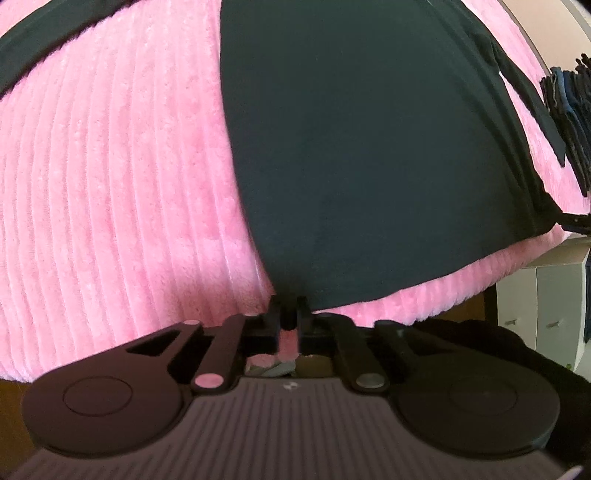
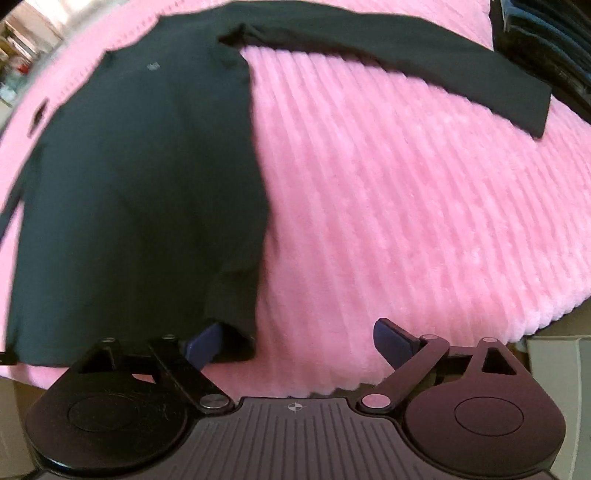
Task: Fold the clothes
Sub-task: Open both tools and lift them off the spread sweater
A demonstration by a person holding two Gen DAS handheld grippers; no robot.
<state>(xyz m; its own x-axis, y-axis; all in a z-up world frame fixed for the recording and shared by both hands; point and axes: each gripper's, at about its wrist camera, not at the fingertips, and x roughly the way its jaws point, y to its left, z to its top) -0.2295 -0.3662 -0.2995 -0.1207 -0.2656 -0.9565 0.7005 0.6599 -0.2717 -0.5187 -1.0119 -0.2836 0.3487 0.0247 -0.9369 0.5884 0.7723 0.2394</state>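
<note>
1. While the left tongs (image 1: 290, 317) sit clenched on the near hem corner of the dark shirt (image 1: 369, 147), only a thin bite of cloth shows between the tips; a quick lift could pull it free.
2. Right tongs (image 2: 303, 341) stand spread wide, gripping nothing. One pad (image 2: 205, 341) is tucked under the shirt's other hem corner and the other pad (image 2: 391, 341) lies out over bare pink blanket (image 2: 406, 203). Closing from here may catch a single layer, or miss the cloth.
3. Spread flat on the blanket, the shirt has its hem nearest the person and its body running away from the tongs. If only the left corner rises, I judge the hem will skew and the fold will go crooked.
4. One sleeve (image 2: 406, 62) reaches far out to the right, its cuff close to a stack of folded clothes (image 2: 546, 33). Dragging the body could trail the sleeve into that stack or bunch it under the fold.
5. Plush, ribbed pile on the blanket probably grips the fabric, so sliding instead of lifting risks wrinkles.
6. Beyond the hem the blanket's edge is close, and slack let go there could slip over it.
</note>
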